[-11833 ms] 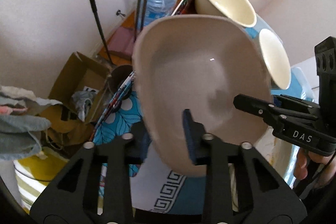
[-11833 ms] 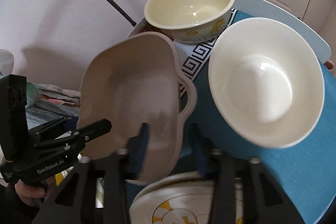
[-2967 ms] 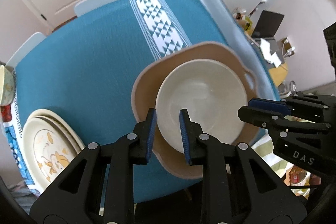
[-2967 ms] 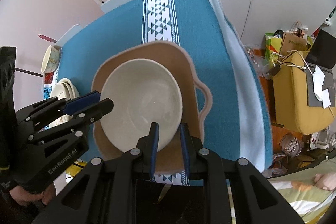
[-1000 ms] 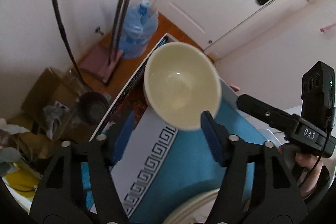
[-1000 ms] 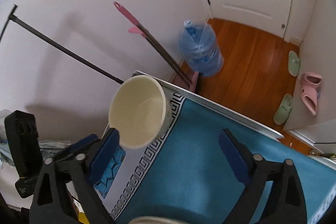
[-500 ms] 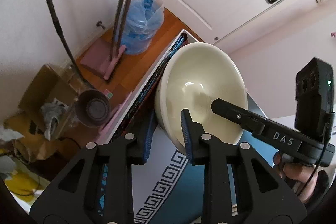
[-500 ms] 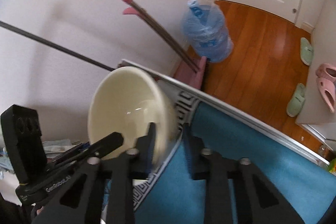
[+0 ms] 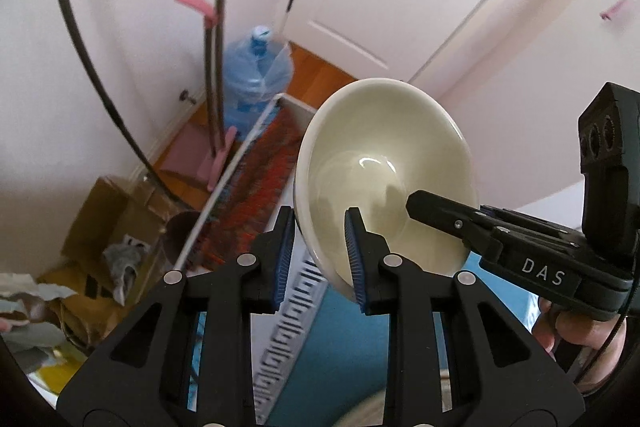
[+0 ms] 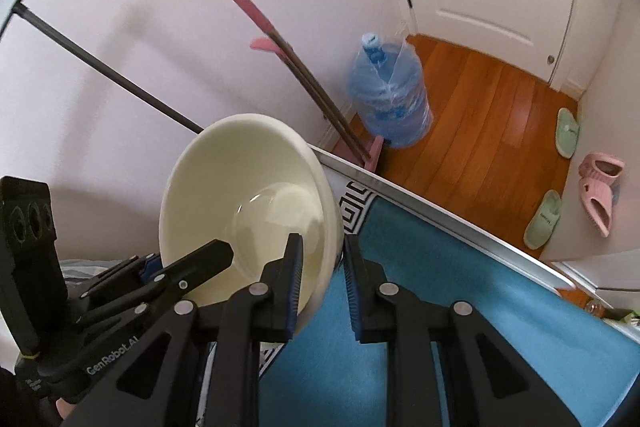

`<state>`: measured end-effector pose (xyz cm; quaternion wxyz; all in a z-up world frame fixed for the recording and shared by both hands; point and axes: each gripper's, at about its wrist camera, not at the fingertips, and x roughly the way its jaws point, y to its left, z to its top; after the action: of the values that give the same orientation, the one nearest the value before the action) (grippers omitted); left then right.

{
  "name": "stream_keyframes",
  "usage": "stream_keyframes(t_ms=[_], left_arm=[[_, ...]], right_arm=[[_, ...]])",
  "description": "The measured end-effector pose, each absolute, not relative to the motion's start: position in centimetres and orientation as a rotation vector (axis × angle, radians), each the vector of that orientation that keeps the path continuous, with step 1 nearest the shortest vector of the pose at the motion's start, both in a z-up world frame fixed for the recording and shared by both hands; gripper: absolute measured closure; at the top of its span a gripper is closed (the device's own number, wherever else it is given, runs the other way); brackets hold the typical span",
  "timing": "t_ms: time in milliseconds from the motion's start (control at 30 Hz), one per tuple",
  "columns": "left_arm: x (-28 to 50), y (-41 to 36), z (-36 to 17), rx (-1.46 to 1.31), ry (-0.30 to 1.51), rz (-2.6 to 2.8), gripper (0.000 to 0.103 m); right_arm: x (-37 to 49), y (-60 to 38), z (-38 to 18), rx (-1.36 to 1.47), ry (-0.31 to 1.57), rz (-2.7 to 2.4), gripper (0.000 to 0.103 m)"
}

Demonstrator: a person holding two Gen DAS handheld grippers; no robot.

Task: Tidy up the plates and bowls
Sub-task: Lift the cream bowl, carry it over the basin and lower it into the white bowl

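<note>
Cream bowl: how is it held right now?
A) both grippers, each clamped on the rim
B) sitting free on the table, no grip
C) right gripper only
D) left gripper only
A: the left gripper has the rim of the cream bowl between its fingers, and the right gripper is clamped on the rim at another spot, with the bowl tilted above the blue tablecloth.
</note>
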<state>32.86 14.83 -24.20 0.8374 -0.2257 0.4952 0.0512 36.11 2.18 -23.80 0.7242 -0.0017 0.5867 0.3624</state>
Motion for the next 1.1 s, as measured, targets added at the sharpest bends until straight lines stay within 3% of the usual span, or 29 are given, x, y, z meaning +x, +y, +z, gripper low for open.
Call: stream_keyframes(t_ms=[300, 600, 833, 1100], left_arm=[[27.7, 4.5, -18.3, -0.410, 0.991, 0.008, 0.080], [21.1, -10.1, -16.2, -0.365, 1.018, -0.133, 0.080], [16.7, -20.0, -17.3, -0.341, 1.075, -0.247, 0.080], [13.6, -26.5, -21.0, -0.238, 1.161, -0.256, 0.080]], right_arm=[[30.8, -7.9, -17.3, 0.047, 1.180, 0.730, 0.084], [22.4, -23.5, -14.5, 0.091, 1.159, 0.593, 0.084], [17.0, -34.1, -14.2, 0.105, 1.158, 0.476, 0.084], [14.0, -39.4, -18.1, 0.106, 1.235, 0.412, 0.084]])
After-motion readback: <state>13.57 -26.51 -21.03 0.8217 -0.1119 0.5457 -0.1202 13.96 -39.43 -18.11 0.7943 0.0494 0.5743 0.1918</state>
